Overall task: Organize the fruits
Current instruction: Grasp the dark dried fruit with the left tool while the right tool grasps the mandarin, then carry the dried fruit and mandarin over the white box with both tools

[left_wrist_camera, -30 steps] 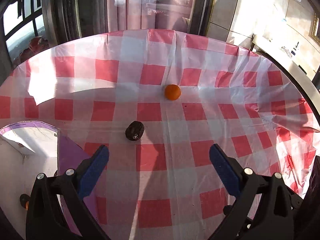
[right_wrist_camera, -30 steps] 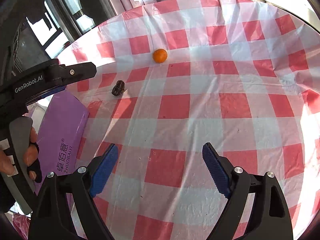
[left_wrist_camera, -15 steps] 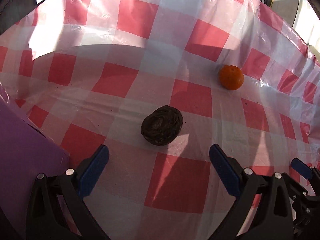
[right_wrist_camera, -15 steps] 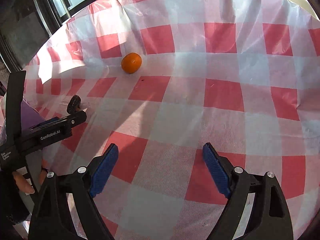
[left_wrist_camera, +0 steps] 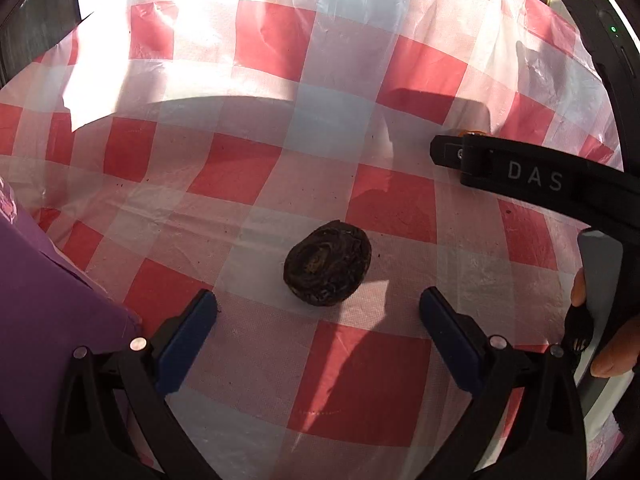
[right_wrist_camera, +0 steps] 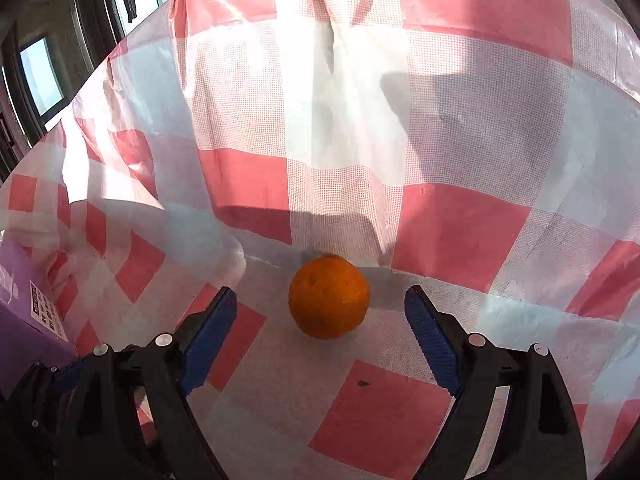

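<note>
right gripper (right_wrist_camera: 320,312): jaws wide and closing, pads not yet on the orange (right_wrist_camera: 329,297), which sits on the checked cloth (right_wrist_camera: 460,216) dead centre between them. left gripper (left_wrist_camera: 318,320): open, dark wrinkled fruit (left_wrist_camera: 327,262) just ahead.
</note>
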